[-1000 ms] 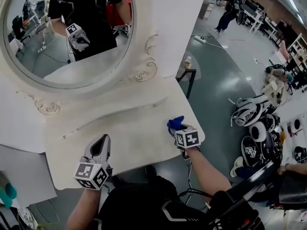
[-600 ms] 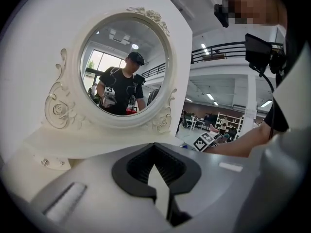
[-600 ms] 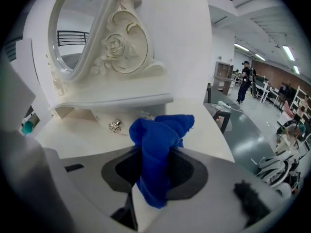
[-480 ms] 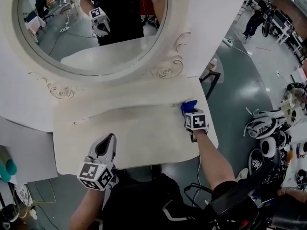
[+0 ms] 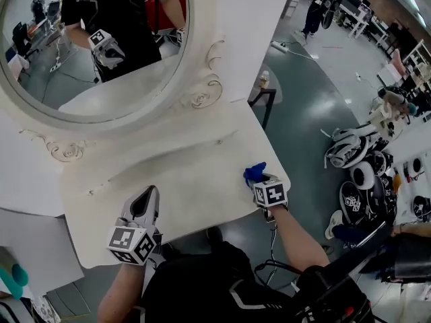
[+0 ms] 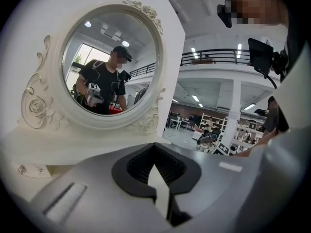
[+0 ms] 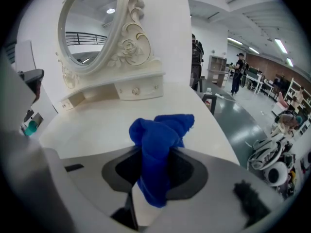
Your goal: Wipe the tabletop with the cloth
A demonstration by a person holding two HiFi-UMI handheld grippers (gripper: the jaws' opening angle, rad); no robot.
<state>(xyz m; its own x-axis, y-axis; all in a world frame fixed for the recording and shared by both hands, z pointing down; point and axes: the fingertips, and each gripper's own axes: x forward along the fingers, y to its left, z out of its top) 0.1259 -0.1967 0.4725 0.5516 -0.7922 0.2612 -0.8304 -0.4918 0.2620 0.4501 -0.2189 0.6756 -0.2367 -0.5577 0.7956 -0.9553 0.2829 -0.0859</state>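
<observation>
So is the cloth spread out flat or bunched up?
Bunched: the cloth is a crumpled wad pinched in the right tool.

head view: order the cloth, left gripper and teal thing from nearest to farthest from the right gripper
1. cloth, in the right gripper's jaws
2. left gripper, off to the left
3. teal thing, far left, at the picture's edge

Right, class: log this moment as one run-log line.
task: wipe tabletop | right gripper: shut on cloth, near right edge | left gripper: shut, empty, front left
</observation>
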